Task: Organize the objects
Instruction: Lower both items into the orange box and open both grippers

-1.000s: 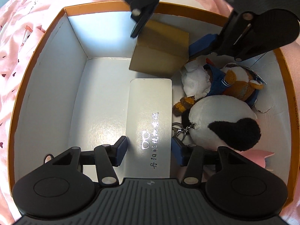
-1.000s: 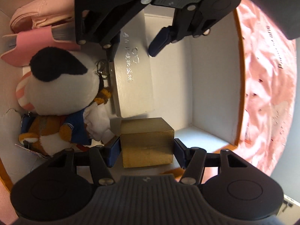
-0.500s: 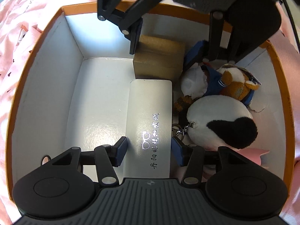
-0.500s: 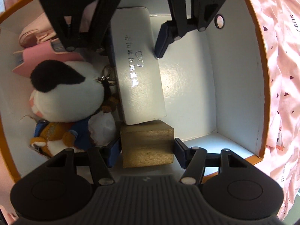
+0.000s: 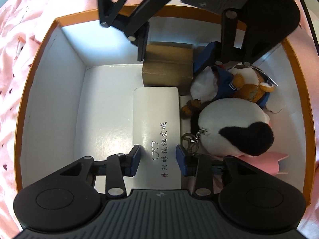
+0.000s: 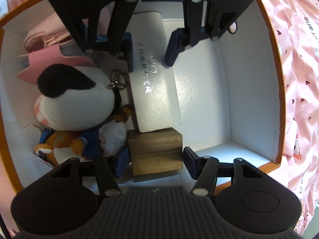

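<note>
The toys, white case [image 5: 157, 127] and brown block [image 6: 156, 152] sit inside the orange box [image 5: 28, 99]. Left gripper [image 5: 157, 160] sits apart around the case, right gripper [image 6: 156, 160] apart around the block. Packing looks almost done.

Even, fairly bright indoor light. Soft glare on the box [image 5: 51, 107] floor and on the white case [image 5: 157, 123] top. Grippers read near-black, little detail. Strong fisheye bowing at box rims; frame corners vignetted dark. Centre sharp, edges softer.

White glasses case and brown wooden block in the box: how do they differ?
The white glasses case is long, round-edged and carries silver lettering; the brown wooden block is squat, square-cornered and unmarked. The left gripper straddles the case, the right gripper the block. Both lie end to end in the orange-rimmed box.
</note>
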The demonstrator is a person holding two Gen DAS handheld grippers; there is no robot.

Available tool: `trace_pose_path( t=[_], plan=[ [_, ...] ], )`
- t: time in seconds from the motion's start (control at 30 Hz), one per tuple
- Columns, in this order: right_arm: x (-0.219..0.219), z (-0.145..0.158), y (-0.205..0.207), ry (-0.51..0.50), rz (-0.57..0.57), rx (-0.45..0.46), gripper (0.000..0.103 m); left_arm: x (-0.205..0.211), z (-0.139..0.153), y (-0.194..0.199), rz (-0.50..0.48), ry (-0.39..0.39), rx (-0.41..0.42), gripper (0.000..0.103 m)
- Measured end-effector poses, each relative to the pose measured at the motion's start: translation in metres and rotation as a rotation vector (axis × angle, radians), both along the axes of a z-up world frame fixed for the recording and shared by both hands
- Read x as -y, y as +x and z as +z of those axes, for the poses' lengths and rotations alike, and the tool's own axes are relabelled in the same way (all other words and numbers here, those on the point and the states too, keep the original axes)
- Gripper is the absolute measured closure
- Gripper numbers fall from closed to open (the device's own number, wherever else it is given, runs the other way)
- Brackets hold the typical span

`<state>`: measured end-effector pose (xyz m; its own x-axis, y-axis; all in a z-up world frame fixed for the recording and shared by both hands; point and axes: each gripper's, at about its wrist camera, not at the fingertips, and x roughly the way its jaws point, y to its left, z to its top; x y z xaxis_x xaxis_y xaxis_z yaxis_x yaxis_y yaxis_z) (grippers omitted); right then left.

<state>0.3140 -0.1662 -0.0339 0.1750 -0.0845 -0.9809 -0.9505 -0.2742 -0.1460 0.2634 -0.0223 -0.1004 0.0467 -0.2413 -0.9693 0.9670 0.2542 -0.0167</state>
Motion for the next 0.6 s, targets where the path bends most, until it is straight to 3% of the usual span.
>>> trace_pose_path(
  t=[0.3,0.5,0.53,0.6],
  plan=[
    [0.003,0.004,0.001,-0.004,0.01,-0.021,0.042,-0.018,-0.002,-0.003,-0.012,-0.017,-0.044,0.059],
    [0.003,0.01,0.002,-0.006,0.007,-0.009,0.042,-0.031,0.001,-0.004,0.004,-0.032,-0.027,0.06],
    [0.003,0.013,0.002,-0.002,0.003,-0.007,0.041,-0.033,0.003,-0.004,0.011,-0.039,-0.024,0.059],
    [0.004,0.021,0.002,0.008,-0.013,0.0,0.029,-0.038,0.008,-0.006,0.024,-0.052,-0.005,0.059]
  ],
)
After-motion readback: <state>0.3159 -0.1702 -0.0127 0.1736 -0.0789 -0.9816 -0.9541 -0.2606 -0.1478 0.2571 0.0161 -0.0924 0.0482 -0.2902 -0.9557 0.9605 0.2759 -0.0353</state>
